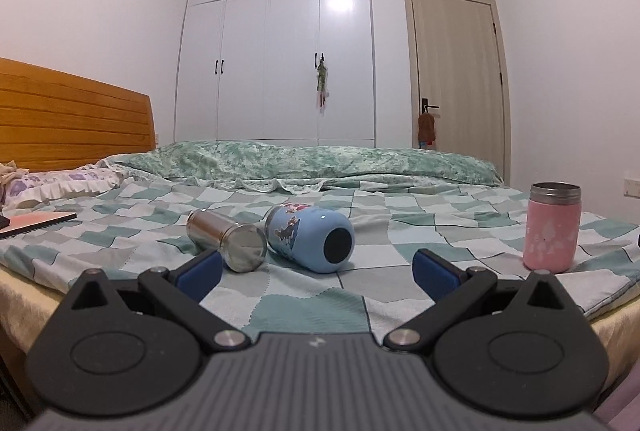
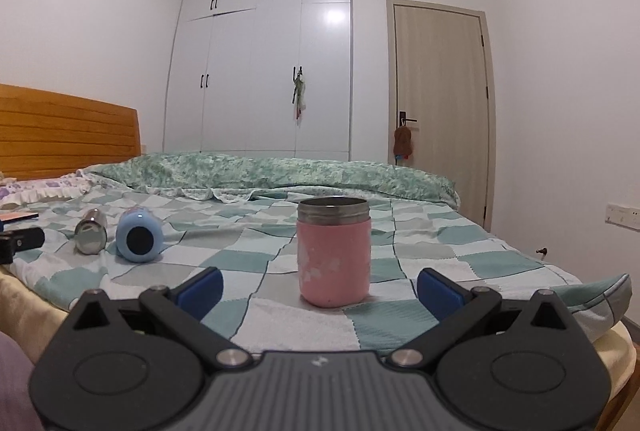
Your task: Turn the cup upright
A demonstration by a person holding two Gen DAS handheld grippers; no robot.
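the book (image 1: 38,221) runs off the left edge; the door handle's hanging brown thing (image 1: 426,127) is unreadably small.

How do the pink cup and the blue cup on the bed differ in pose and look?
The pink cup stands upright with its steel rim on top; the blue cup lies on its side, dark base toward the cameras. The pink cup has faint white markings; the blue cup carries cartoon prints. The pink cup stands alone; the blue cup lies beside a steel cup. Both rest on the checked bedsheet.
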